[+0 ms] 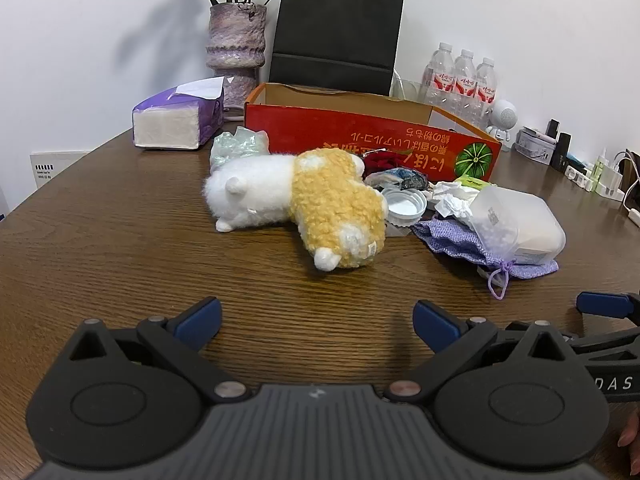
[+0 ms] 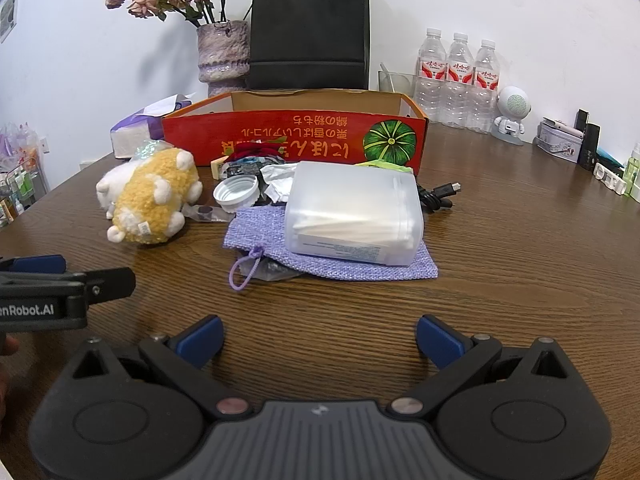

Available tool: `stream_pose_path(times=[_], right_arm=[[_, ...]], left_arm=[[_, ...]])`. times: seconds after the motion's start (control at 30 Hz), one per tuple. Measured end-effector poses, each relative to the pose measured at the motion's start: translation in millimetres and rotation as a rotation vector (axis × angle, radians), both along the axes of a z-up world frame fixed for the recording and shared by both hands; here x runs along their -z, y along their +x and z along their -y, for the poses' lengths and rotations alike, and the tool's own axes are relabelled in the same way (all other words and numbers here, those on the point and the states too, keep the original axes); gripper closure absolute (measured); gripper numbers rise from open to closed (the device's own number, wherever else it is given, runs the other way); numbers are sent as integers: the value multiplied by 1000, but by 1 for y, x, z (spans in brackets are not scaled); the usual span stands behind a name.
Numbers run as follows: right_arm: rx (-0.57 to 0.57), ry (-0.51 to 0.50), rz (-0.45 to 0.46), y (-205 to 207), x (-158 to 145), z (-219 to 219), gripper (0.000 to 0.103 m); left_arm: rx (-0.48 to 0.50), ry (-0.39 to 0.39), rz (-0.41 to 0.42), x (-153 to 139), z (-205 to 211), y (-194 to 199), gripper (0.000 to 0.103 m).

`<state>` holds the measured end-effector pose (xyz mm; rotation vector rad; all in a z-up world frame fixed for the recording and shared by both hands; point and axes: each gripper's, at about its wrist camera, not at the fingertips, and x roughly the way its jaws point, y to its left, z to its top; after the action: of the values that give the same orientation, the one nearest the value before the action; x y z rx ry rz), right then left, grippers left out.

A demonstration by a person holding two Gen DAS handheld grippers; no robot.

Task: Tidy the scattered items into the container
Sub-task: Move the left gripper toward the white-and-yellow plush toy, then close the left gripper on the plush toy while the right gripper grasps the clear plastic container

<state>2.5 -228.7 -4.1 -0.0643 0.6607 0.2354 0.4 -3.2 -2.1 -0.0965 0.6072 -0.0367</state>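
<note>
An open red cardboard box (image 1: pixel 360 136) (image 2: pixel 296 140) stands at the back of the brown table. In front of it lie a white and yellow plush toy (image 1: pixel 304 204) (image 2: pixel 152 196), a white jar lid (image 1: pixel 404 204) (image 2: pixel 236 194), crumpled tissue (image 1: pixel 452 200) (image 2: pixel 280 180), a translucent box of cotton swabs (image 1: pixel 516 220) (image 2: pixel 356 216) on a purple drawstring pouch (image 1: pixel 452 240) (image 2: pixel 256 232), and a black cable (image 2: pixel 438 196). My left gripper (image 1: pixel 316 320) is open and empty, short of the plush. My right gripper (image 2: pixel 320 340) is open and empty, short of the pouch.
A tissue pack (image 1: pixel 176 120), a vase of dried flowers (image 1: pixel 236 48), a black paper bag (image 1: pixel 336 32) and three water bottles (image 2: pixel 456 76) stand behind the box. A white speaker figure (image 2: pixel 510 116) and small items (image 2: pixel 560 142) line the right edge.
</note>
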Motion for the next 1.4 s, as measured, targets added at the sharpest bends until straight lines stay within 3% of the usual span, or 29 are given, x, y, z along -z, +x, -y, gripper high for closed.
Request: stream_pose_path(times=[1.03, 1.17, 1.4], right_arm=[[-31, -1, -13, 3, -2, -1, 0], [-49, 32, 36, 2, -9, 2, 0], [-10, -4, 111, 24, -29, 2, 0]], left_arm=[[12, 23, -8, -2, 3, 0, 0], [29, -28, 15, -11, -1, 4, 0], [21, -12, 70, -33, 2, 29, 0]])
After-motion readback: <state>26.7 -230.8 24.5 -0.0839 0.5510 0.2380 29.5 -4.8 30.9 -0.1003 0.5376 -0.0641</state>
